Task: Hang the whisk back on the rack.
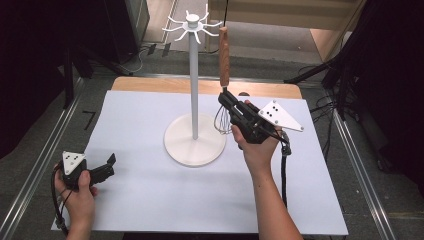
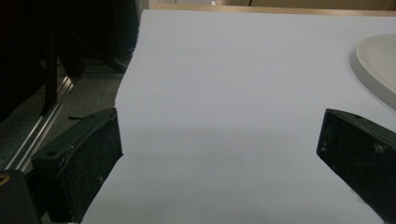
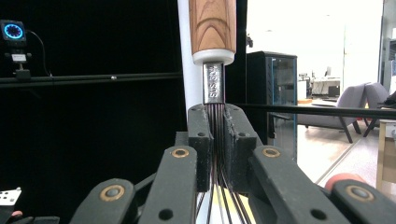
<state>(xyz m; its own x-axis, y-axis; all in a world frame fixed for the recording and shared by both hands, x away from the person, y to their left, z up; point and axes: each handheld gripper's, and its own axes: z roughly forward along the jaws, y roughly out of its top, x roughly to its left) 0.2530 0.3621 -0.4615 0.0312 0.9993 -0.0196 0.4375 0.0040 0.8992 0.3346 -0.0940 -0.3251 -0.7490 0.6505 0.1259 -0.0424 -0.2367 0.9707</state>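
One white stand [image 1: 194, 90], one whisk [image 1: 224, 75] and two grippers are on show above a counter [image 1: 150, 190] covered by a pale sheet. The stand is a round base with a thin upright post and a ring of hooks at its top; it sits near the middle of the counter.

The whisk hangs upright just to the right of the stand's post, wooden handle uppermost, wire loops below, close above the edge of the stand's base. Whether its top is caught on a hook cannot be told.

The right gripper [image 1: 227, 100] reaches in from the right of the stand, held in a hand [image 1: 257, 150]. In the right gripper view its jaws are nearly closed, pinching the bundle of wires just under the whisk's metal collar [image 3: 214, 83], with the post directly behind.

The left gripper [image 1: 102, 170] rests low on the counter, well to the left of the stand's base and nearer the person. Its jaws stand wide apart with only bare sheet between them; the base's rim [image 2: 376, 67] shows beyond its right jaw.
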